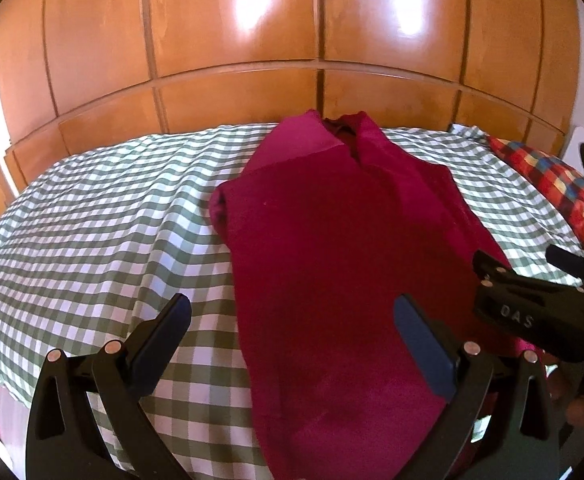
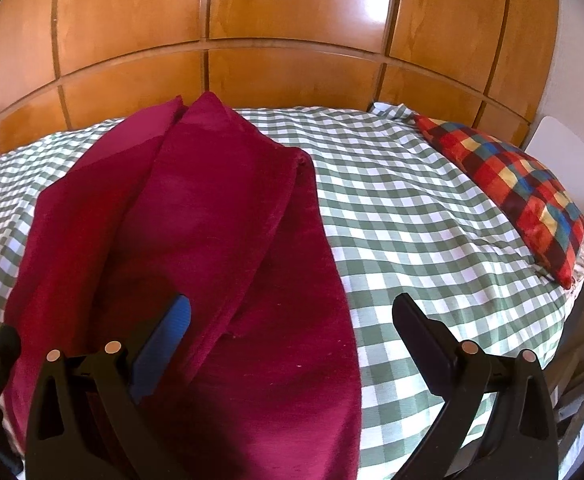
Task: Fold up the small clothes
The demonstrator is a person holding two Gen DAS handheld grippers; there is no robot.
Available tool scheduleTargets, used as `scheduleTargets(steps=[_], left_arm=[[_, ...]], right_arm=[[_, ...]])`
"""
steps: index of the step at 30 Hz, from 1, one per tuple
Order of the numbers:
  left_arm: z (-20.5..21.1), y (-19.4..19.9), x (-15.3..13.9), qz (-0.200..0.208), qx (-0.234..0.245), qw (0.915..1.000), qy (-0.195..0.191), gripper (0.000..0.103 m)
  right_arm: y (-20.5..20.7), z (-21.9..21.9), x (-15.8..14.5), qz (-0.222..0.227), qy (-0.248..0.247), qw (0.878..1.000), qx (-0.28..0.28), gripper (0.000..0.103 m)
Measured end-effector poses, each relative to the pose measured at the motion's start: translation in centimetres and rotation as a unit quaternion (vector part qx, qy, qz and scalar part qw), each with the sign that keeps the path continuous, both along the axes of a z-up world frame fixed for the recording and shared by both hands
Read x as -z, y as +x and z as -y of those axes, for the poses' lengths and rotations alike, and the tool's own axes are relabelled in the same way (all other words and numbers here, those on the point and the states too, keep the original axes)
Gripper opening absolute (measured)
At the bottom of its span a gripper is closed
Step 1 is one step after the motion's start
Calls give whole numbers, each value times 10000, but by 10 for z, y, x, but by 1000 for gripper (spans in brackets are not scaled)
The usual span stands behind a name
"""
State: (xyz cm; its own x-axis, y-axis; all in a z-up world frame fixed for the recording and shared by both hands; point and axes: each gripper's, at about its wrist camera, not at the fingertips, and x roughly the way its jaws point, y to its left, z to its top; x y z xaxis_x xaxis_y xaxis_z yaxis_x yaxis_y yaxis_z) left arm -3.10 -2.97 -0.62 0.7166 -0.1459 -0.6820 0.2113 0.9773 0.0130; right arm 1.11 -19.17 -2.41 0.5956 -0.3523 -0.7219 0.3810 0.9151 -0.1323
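1. Left wrist view: the left gripper (image 1: 292, 324) hangs with its jaws spread wide and nothing between them. The dark red garment (image 1: 332, 248) lies flat on the green-and-white checked bedspread (image 1: 103, 208), running away from the camera toward the wooden wardrobe (image 1: 231, 40). The garment's near part lies under the right finger, while the left finger sits over bare checked cloth.

2. In the right wrist view, the right gripper (image 2: 289, 324) is likewise spread apart and empty. The same garment (image 2: 219, 220) lies below its left finger and reaches into the gap between the fingers; the right finger stands over the bedspread (image 2: 412, 208). One side of the garment is folded inward, its edge running diagonally across the cloth.

3. A multicoloured checked pillow (image 2: 524, 192) lies at the right end of the bed, well apart from the garment.

4. Whether either gripper touches the cloth cannot be told. The garment's near end is cut off by the lower frame edge in both views, so its kind is hard to judge. The right gripper appears at the right edge of the left wrist view (image 1: 532, 276), partly cut off, with a green light glowing on the body above it.

5. The letters "DAS" can be read on that gripper's side; no other writing is legible.
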Motion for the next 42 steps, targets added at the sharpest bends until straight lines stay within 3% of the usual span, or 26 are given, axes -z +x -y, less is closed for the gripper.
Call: scheduleTargets(steps=[16, 25, 31, 36, 40, 41, 42], left_arm=[[13, -14, -2, 38, 619, 9980, -134, 101], [29, -29, -2, 53, 1254, 9920, -130, 100], [36, -32, 5, -187, 1594, 9870, -99, 100], [44, -32, 15, -454, 1976, 9792, -64, 85], [51, -30, 27, -483, 2031, 9778, 159, 78], [49, -30, 28, -455, 2020, 9782, 153, 72], [47, -31, 28, -422, 1998, 9788, 152, 60]], right_arm=[[-2, 10, 1, 8, -11, 10000, 81, 100], [-4, 14, 1, 11, -10, 10000, 97, 100], [-4, 23, 2, -19, 40, 9999, 161, 100], [-7, 42, 6, -110, 294, 9992, 267, 100], [-12, 57, 5, -69, 574, 9978, 321, 100], [-12, 58, 4, -55, 623, 9975, 318, 100], [-13, 60, 3, -19, 711, 9970, 293, 99]])
